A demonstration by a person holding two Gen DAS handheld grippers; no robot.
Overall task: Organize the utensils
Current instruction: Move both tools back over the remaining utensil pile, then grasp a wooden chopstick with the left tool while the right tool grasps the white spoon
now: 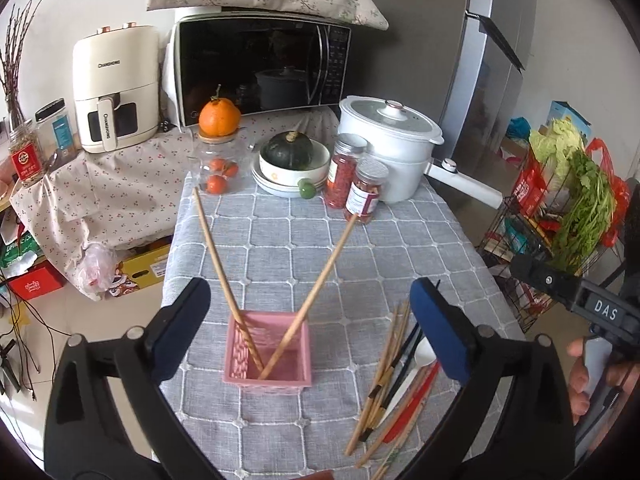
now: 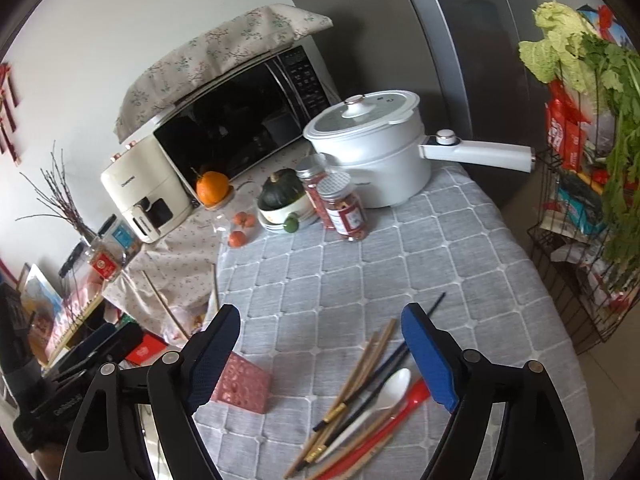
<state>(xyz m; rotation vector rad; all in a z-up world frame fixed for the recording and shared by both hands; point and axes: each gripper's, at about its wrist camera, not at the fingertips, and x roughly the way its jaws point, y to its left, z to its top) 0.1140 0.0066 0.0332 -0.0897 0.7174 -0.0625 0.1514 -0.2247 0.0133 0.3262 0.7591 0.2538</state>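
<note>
Both claws are released and hold nothing: my left claw [image 1: 310, 334] hangs spread above the pink basket [image 1: 268, 356], and my right claw [image 2: 320, 356] stands wide over the loose pile of utensils [image 2: 360, 404] on the near right of the counter [image 2: 420, 248]. Two wooden chopsticks [image 1: 320, 292] already stand in the basket, crossed and leaning far out over its rim.

That lean worries me. The basket looks light and sits close to the counter's left edge, so a brush against either stick could tip it or push it off.

The pile is my other risk. Chopsticks, a white spoon [image 2: 394, 380] and a red spoon [image 2: 416, 394] lie overlapping, so a careless pinch could catch two pieces, or drag the rest towards the near edge. Thin round sticks may also roll out from between the pads.
</note>
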